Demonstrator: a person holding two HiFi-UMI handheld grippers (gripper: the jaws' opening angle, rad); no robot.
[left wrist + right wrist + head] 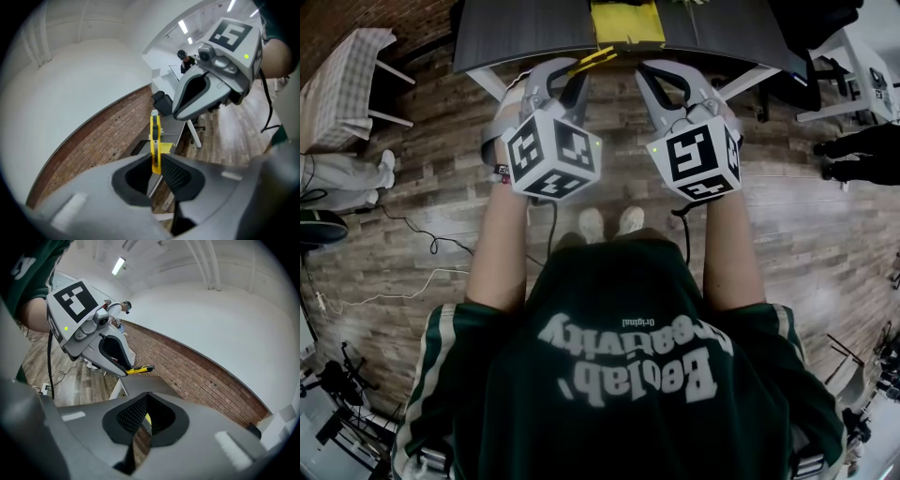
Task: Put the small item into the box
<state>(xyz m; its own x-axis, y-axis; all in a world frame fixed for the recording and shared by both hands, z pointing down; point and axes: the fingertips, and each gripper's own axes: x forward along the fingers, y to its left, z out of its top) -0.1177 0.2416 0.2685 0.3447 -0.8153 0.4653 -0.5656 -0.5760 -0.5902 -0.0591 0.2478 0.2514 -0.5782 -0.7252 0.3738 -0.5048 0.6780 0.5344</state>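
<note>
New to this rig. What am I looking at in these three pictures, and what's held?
There is no robot: a person holds a hand-held gripper in each hand, and the marker cubes are part of them. The head view looks down from the person's head. The other two cameras ride on the grippers and look along their fingers. The left gripper is shut on what looks like a yellow utility knife. The right gripper is shut and empty. Ahead, a yellow box sits on a dark table.

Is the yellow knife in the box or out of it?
Out. The left gripper pinches the yellow knife in the air, short of the yellow box on the table.
</note>
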